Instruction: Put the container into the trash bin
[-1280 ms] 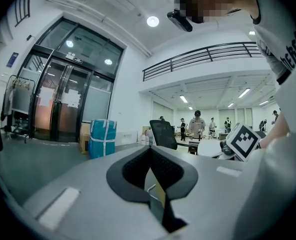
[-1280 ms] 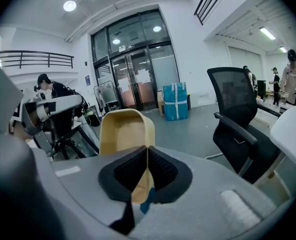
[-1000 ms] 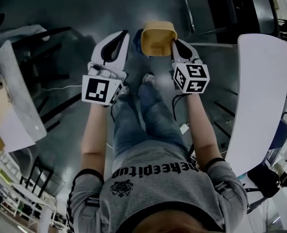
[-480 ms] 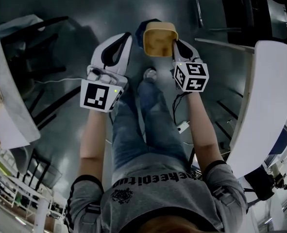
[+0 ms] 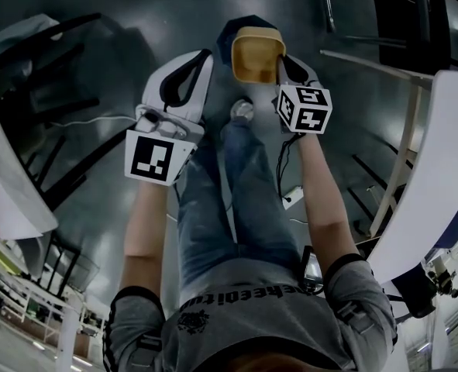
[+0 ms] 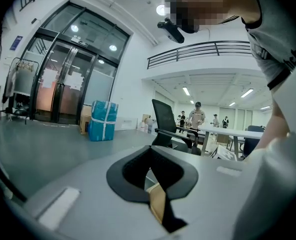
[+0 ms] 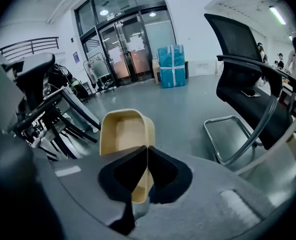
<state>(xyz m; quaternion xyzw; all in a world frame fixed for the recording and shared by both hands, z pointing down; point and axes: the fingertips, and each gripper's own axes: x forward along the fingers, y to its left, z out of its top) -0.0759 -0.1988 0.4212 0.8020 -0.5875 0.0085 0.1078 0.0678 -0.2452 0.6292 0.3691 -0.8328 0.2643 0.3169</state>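
Since 1 second ago the right gripper and the container have gone a little higher in the head view. The white desk at 3 o'clock has slid lower and further to the right edge. The person's jeans legs now reach further forward.

The container is a tan, open-topped tub. It hangs in the air above the grey floor at 12 o'clock of the head view, with its opening turned toward the camera. In the right gripper view the right gripper has its 2 jaws clamped on the near rim of the container, and the tub stands up from them toward 11 o'clock. A black office chair stands at 2 o'clock, a blue wrapped package stands by the glass doors at 12 o'clock.

The left gripper is just beside the container, at its 9 o'clock, apart from it. In the left gripper view the left gripper has its jaws together. A thin tan strip shows under the tips; I cannot tell what it is. The same blue package is at 10 o'clock there.
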